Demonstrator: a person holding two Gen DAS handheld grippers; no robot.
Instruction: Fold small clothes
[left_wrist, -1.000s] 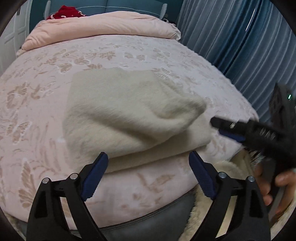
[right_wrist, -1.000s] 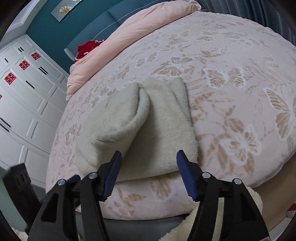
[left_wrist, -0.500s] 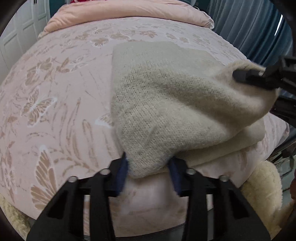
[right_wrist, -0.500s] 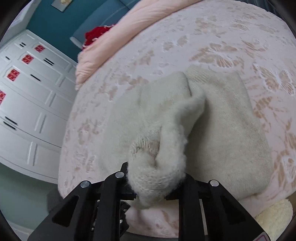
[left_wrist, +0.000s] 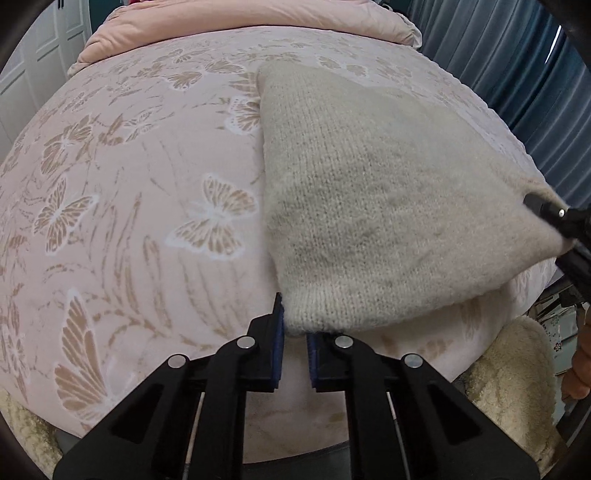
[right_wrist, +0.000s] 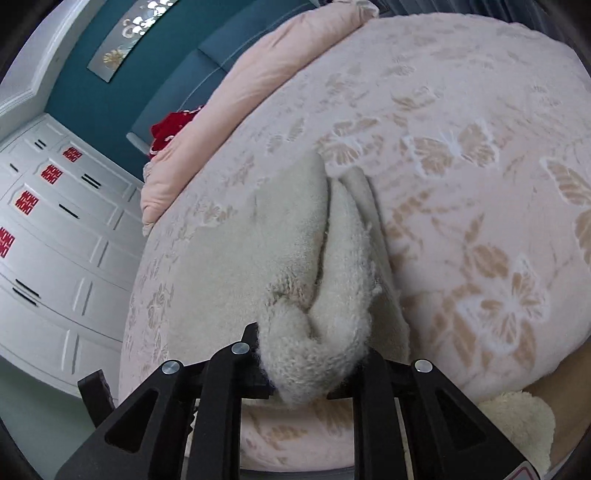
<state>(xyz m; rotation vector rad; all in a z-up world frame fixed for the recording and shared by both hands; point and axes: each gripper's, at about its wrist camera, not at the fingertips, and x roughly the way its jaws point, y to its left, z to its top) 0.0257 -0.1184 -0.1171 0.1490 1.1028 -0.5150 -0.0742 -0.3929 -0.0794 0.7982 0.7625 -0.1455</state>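
A cream knitted garment (left_wrist: 376, 199) lies on a pink bed with butterfly print (left_wrist: 129, 192). My left gripper (left_wrist: 294, 332) is shut on the garment's near left corner. My right gripper (right_wrist: 310, 373) is shut on a bunched near corner of the same garment (right_wrist: 258, 251). In the left wrist view the right gripper's fingers (left_wrist: 554, 216) pinch the garment's right corner, and the near edge is lifted off the bed between the two grippers. The garment's far edge rests on the bed.
A pink folded duvet (left_wrist: 240, 18) lies along the far end of the bed, with a red item (right_wrist: 170, 129) beside it. White cabinets (right_wrist: 55, 236) stand left; blue curtains (left_wrist: 517, 55) hang right. A cream fluffy rug (left_wrist: 513, 380) lies below the bed's near edge.
Both grippers went from open in front of the garment to shut on its near corners. They have lifted the near edge and stretched it between them.
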